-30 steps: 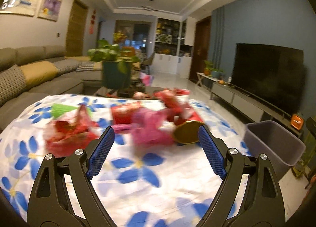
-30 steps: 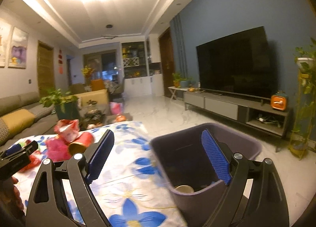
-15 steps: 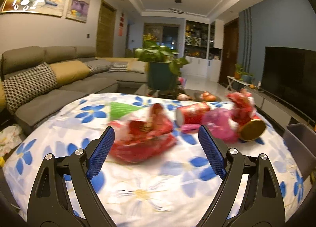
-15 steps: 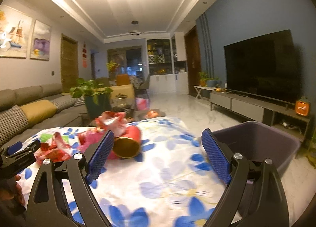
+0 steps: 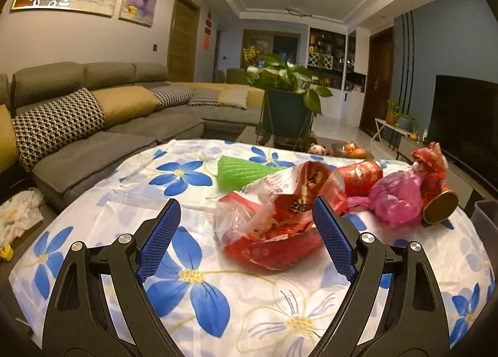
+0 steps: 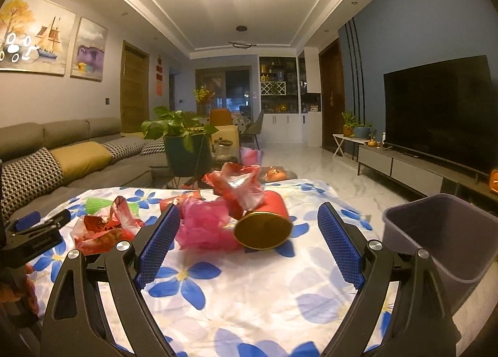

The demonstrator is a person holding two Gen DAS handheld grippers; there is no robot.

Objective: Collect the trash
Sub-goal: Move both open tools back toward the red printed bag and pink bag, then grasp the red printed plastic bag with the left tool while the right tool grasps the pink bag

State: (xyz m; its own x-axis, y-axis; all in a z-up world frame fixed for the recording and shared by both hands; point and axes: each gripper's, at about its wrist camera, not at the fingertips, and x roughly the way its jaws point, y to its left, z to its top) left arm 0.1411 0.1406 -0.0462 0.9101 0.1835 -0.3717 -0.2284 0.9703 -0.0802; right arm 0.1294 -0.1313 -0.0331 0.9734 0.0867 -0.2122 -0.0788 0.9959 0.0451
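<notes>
Trash lies on a table with a blue-flowered cloth (image 5: 193,276). A crumpled red-and-clear snack bag (image 5: 274,223) lies just ahead of my open, empty left gripper (image 5: 246,238). Behind it are a green foam net (image 5: 239,170), a red can (image 5: 358,176), a pink plastic bag (image 5: 395,198) and a red tube with a gold end (image 5: 440,207). My open, empty right gripper (image 6: 249,245) faces the gold-ended tube (image 6: 264,226) and pink bag (image 6: 205,226). The grey bin (image 6: 442,238) stands at the table's right edge.
A grey sofa (image 5: 93,127) runs along the left. A potted plant (image 5: 286,102) stands beyond the table. A TV (image 6: 435,108) on a low cabinet lines the right wall. The left gripper also shows at the left of the right wrist view (image 6: 34,232).
Both grippers have swung left, away from the bin and toward the trash pile. The left one has come closer to the snack bag. Both stay open.
</notes>
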